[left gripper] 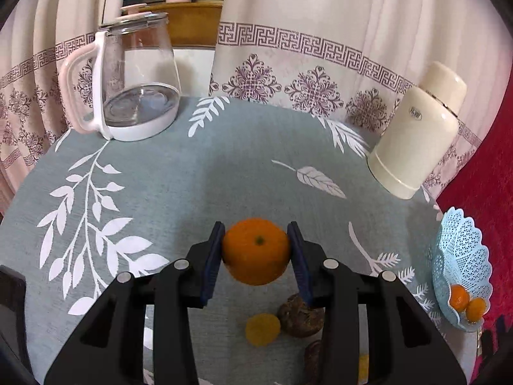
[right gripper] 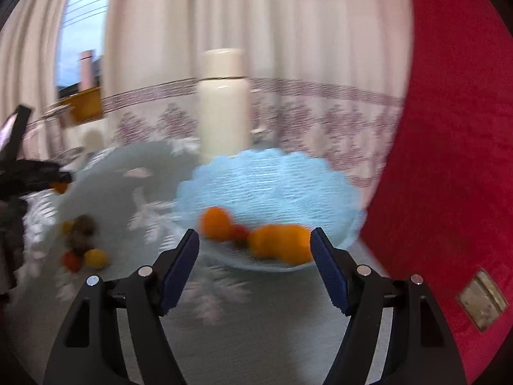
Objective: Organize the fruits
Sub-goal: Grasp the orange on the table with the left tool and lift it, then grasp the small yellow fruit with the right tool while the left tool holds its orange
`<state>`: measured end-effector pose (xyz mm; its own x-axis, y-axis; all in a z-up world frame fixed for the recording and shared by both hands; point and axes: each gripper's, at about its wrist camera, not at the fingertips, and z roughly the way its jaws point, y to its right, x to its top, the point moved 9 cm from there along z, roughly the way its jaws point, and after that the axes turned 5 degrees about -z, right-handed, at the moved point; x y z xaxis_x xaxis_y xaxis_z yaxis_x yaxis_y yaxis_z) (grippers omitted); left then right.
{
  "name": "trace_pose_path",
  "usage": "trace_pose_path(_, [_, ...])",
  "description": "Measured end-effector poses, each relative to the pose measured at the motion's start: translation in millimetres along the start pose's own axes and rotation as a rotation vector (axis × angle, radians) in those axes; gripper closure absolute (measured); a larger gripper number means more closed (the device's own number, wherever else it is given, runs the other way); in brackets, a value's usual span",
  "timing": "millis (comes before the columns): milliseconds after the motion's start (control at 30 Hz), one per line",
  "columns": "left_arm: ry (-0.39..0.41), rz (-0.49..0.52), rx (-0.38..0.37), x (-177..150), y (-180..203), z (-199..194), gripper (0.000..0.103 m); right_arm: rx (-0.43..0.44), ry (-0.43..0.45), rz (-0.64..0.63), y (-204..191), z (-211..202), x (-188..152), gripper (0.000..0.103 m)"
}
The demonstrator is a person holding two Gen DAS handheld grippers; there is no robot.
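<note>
My left gripper (left gripper: 256,253) pinches an orange (left gripper: 256,251) between its pads, clear of the table; the blue lattice basket (left gripper: 461,256) lies to the right of those fingers. My right gripper (right gripper: 255,250), fingers spread and empty, faces that basket directly, nearer.

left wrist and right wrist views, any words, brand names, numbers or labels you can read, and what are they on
Cream flask: a small dark logo mark on its body in the left wrist view, too small and blurred to read.
Same flask in the right wrist view: no print can be made out; the picture is motion-blurred.
Glass kettle: no text visible.
Pale patch on the red cloth: no text can be made out.
Nothing else carries writing; the curtain bears only patterns.
</note>
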<state>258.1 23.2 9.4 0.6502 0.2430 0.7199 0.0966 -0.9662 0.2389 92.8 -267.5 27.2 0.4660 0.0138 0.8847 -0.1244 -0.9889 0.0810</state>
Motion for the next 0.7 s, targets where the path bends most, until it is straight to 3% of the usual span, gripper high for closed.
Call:
trace_pose_path(167, [0.005, -0.019, -0.006, 1, -5, -3, 0.062, 0.267, -0.082, -0.09, -72, 10, 0, 0.031])
trace_pose_path(333, [0.01, -0.041, -0.013, 3, -9, -4, 0.062, 0.457, -0.205, -0.125, -128, 28, -14, 0.033])
trace_pose_path(500, [0.015, -0.057, -0.021, 4, -13, -6, 0.062, 0.505, -0.274, -0.164, -157, 41, -26, 0.049])
trace_pose_path(700, [0.018, -0.067, -0.014, 5, -16, -6, 0.062, 0.501, -0.322, -0.184, -169, 61, -30, 0.054])
